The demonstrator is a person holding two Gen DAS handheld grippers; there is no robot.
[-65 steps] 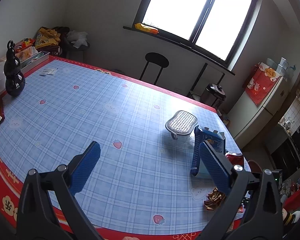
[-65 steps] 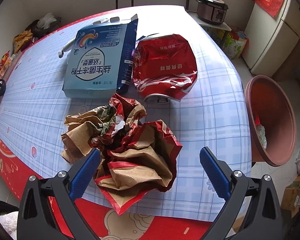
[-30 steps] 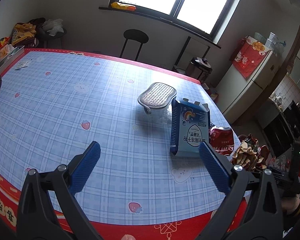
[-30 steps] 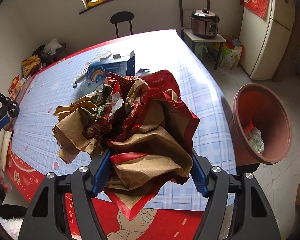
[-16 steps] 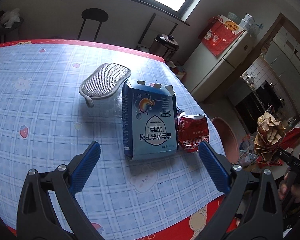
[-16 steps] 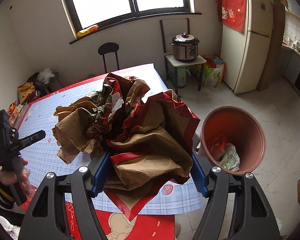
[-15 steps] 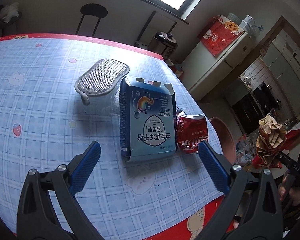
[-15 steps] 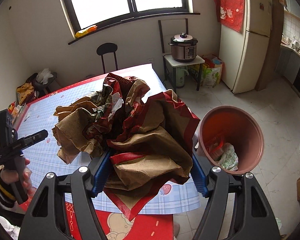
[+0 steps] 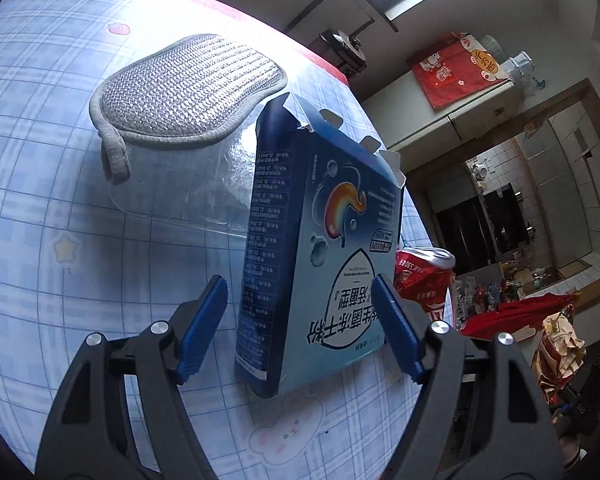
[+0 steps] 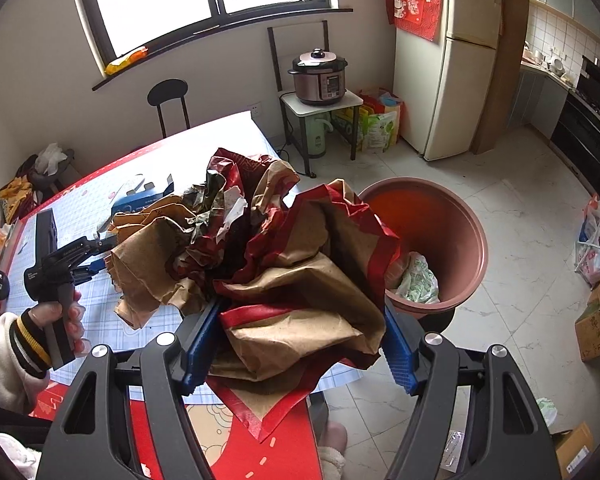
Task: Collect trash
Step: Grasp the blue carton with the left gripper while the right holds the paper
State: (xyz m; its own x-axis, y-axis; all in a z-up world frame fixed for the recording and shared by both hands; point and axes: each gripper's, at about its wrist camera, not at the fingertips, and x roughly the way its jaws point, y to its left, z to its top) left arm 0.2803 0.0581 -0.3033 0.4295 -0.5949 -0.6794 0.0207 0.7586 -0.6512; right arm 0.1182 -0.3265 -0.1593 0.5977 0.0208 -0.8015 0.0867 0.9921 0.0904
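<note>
1. Blue-checked cloth covers the worktop, red-bordered; pale tiled floor lies beyond its edge.
2. Terracotta bin stands on the floor just off the worktop.
3. Right gripper jaws clamp crumpled paper near the bin.
4. Left gripper jaws straddle the blue box, apart from it.

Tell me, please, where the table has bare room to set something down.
Bare tablecloth lies left of the grey pad and the blue box, and along the near edge. It is crowded at the right edge: the box and the red can stand close together.
</note>
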